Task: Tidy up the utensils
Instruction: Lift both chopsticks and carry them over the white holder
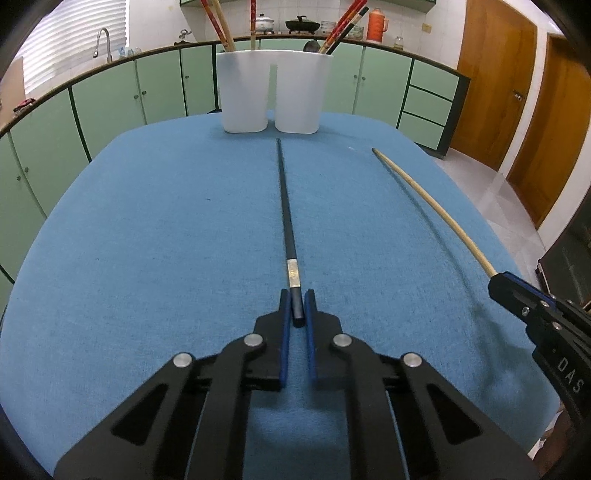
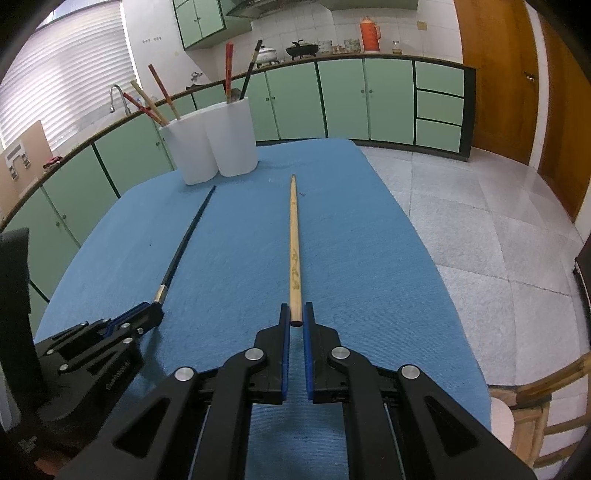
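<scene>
A black chopstick (image 1: 286,206) with a silver band lies on the blue tablecloth (image 1: 166,229), tip toward the white holder (image 1: 271,94). My left gripper (image 1: 297,304) is shut on its near end. A light wooden chopstick (image 2: 294,251) lies to the right of it, and my right gripper (image 2: 296,317) is shut on its butt end. In the right wrist view the black chopstick (image 2: 184,243) and the left gripper (image 2: 147,314) show at the left. In the left wrist view the wooden chopstick (image 1: 432,206) and the right gripper (image 1: 508,288) show at the right. The white holder (image 2: 210,144) has two compartments with red, wooden and black chopsticks upright.
Green cabinets (image 1: 110,92) with a counter, sink tap (image 1: 103,44), pots and an orange flask (image 1: 376,24) run behind the table. Tiled floor (image 2: 480,221) and wooden doors (image 1: 517,92) lie to the right. A wooden chair (image 2: 543,406) stands at the table's near right corner.
</scene>
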{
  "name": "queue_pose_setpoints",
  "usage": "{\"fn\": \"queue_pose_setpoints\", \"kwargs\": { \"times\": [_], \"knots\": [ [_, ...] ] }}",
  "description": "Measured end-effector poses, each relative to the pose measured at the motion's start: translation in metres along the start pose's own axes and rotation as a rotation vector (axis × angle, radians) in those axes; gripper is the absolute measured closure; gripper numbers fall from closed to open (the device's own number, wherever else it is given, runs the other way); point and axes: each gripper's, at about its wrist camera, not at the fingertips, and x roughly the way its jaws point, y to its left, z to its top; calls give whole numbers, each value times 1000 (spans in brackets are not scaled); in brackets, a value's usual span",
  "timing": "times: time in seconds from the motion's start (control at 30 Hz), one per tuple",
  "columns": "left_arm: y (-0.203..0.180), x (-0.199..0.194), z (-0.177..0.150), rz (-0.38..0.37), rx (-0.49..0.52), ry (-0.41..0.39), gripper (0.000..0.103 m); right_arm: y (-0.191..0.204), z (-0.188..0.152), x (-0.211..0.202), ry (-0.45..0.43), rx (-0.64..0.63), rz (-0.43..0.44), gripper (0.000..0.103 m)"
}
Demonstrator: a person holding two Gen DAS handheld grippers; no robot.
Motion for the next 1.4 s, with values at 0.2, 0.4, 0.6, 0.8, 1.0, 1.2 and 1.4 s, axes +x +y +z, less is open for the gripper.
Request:
{"fn": "queue_pose_setpoints", "kwargs": {
  "times": [0.2,0.4,0.6,0.8,1.0,1.2,1.4],
  "knots": [
    [8,-22,6,25,38,-40,97,3,5,-8,-27,-37,-20,96],
    [13,-56,18,57,97,-119,97,12,17,-21,-61,-103,-55,96],
    [18,-89,37,53,101,-205,97,19,34,-33,-80,-137,-54,96],
    [28,-114,65,30,90,-272,97,24,59,-49,-103,-162,-33,96],
    [38,-129,95,-18,72,-308,97,31,88,-63,-102,-193,8,96],
    [47,-134,116,-54,44,-331,97,39,119,-72,-94,-223,69,96],
    [54,-134,132,-75,34,-343,97,47,148,-76,-96,-246,108,96]
  ]
}}
